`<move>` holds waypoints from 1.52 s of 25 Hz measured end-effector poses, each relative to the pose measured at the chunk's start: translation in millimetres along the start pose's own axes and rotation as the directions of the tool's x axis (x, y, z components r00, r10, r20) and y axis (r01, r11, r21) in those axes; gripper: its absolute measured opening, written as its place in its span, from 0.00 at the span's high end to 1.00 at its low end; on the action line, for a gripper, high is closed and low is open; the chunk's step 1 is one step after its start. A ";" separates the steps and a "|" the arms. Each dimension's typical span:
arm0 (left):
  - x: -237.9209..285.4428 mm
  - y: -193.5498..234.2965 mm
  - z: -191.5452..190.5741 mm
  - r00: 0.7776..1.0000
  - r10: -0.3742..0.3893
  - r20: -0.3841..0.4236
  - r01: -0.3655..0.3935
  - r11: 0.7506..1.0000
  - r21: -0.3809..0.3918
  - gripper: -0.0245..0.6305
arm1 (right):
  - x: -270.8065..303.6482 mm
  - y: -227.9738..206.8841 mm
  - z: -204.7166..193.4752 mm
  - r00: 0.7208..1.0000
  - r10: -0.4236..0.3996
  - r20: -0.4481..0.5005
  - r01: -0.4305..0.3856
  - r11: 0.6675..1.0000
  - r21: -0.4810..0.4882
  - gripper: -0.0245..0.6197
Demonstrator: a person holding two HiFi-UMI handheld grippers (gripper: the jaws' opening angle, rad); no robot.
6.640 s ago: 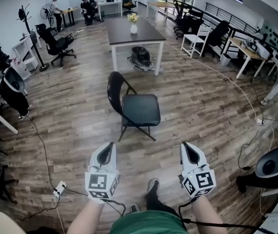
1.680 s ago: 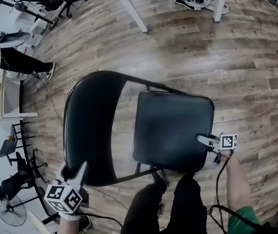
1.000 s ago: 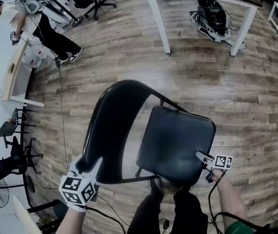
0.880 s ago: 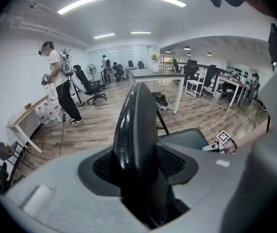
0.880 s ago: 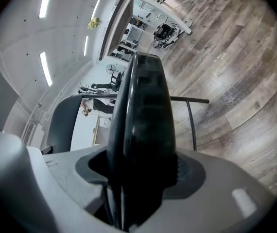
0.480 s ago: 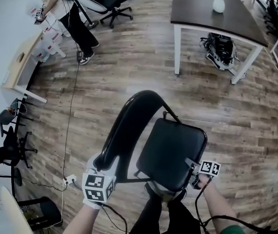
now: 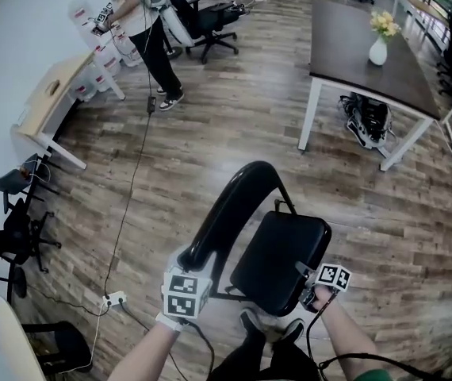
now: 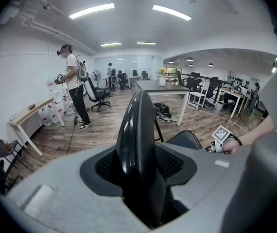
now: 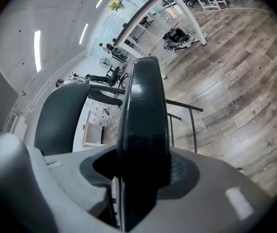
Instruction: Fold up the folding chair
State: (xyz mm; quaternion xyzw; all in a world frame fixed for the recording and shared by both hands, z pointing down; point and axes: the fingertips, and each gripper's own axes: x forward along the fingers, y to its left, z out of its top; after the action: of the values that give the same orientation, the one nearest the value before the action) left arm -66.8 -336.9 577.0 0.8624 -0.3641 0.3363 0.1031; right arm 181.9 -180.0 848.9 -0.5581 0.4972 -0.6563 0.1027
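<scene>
**Fold in progress.** The folding chair (image 7: 270, 240) stands on the wooden floor (image 7: 234, 125), just in front of my feet. My left hand-held gripper (image 7: 191, 259) is clamped on the lower side of the backrest (image 7: 238, 201). My right hand-held gripper (image 7: 305, 282) is clamped on the front edge of the seat (image 7: 285, 264). Both pairs of jaws have just been closing, each with its part of the chair between them. Compared with a second ago, the front edge of the seat is raised and the seat looks narrower, tipped toward the backrest. I judge the fold about half made: a gap remains between seat and backrest, so the seat has further to swing up.
</scene>
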 end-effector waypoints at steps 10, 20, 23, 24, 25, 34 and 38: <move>-20.9 34.7 17.3 0.999 0.003 0.044 0.000 0.998 -0.059 0.67 | 34.2 91.9 -5.9 0.999 -0.024 0.028 0.024 1.000 -0.004 0.66; -31.3 9.7 32.9 0.996 0.080 0.029 -0.079 0.996 -0.050 0.67 | 48.9 128.3 -7.6 0.991 -0.134 0.018 0.134 0.991 -0.001 0.67; -36.8 -2.0 33.9 0.995 0.100 0.029 -0.099 0.995 -0.031 0.67 | 54.3 142.0 -9.4 0.991 -0.132 0.009 0.132 0.991 0.000 0.67; -38.2 -6.0 34.1 0.994 0.105 0.028 -0.105 0.994 -0.027 0.67 | 56.4 146.1 -9.4 0.991 -0.134 0.009 0.134 0.991 -0.001 0.67; -39.7 -9.9 35.1 0.993 0.111 0.030 -0.110 0.994 -0.021 0.67 | 58.8 149.8 -9.5 0.991 -0.137 0.008 0.137 0.991 -0.002 0.67; -43.9 -19.7 44.5 0.987 0.155 0.042 -0.156 0.987 0.022 0.67 | 88.1 189.3 -9.3 0.989 -0.146 -0.008 0.146 0.989 -0.006 0.67; -47.0 -20.2 44.6 0.985 0.171 0.039 -0.172 0.985 0.031 0.67 | 95.5 198.9 -12.6 0.985 -0.174 -0.007 0.174 0.985 -0.015 0.67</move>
State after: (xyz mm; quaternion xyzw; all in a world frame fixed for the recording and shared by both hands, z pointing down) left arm -54.0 -315.1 514.1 0.8355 -0.4329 0.3345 0.0525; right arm 53.9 -335.4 757.9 -0.5976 0.4516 -0.6614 0.0390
